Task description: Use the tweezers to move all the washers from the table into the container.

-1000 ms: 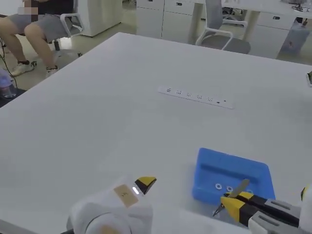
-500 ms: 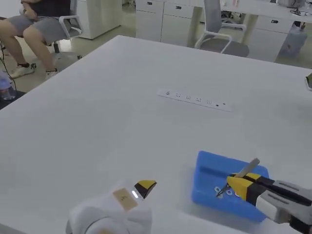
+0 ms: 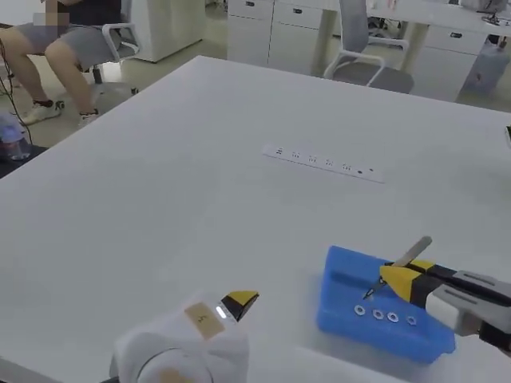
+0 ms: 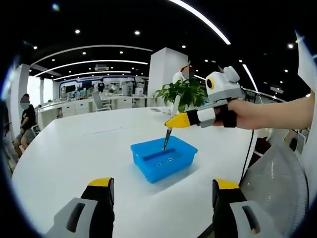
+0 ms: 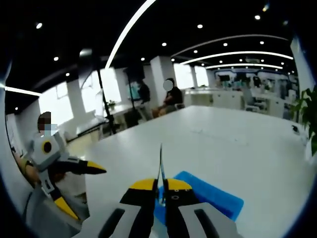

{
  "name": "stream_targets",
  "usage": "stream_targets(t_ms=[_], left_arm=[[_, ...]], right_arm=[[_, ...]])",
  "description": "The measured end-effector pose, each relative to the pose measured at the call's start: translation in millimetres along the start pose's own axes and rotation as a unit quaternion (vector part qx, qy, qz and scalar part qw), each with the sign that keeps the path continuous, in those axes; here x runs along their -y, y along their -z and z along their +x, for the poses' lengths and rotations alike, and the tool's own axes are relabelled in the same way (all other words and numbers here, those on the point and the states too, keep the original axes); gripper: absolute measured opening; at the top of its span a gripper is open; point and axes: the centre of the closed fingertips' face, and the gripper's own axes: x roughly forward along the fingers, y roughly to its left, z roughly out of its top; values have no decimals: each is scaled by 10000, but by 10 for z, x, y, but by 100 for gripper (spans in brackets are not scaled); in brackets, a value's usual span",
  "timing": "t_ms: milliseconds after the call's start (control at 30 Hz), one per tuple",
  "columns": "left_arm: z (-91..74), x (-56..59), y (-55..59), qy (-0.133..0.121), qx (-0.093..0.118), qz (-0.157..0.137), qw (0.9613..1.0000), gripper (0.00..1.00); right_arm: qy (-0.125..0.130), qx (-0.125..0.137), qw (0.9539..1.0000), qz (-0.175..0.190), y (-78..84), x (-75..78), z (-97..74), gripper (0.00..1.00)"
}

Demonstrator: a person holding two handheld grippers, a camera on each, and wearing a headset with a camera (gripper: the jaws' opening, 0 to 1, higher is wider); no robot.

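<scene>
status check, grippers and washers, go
Left gripper open. Right gripper shut on tweezers, tips over blue container. Four washers inside it. Power strip far off, not in the way.

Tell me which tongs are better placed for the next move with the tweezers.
Right. The right tongs are shut on the thin metal tweezers, whose tips are poised over the blue plastic container. The left tongs are open, empty, and apart from it.

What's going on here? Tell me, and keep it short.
A person works at a white table with a gripper in each hand. The right gripper is shut on the tweezers, whose tips point down into the blue container. Four washers lie in a row inside it. Whether the tips hold another is too small to tell. The left gripper, jaws open, holds nothing.
</scene>
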Motion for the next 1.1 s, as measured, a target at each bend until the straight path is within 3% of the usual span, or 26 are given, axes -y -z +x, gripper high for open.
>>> stream_targets(t_ms=[433, 767, 1100], left_arm=[[3, 0, 1, -5, -20, -29, 10000, 82], [4, 1, 7, -3, -32, -30, 10000, 82], [1, 1, 13, -4, -51, -16, 10000, 82]], right_arm=[[-2, -158, 9999, -64, -3, 95, 164, 3], [33, -437, 9990, 25, 177, 247, 332, 3], [66, -608, 9981, 97, 305, 305, 447, 3]])
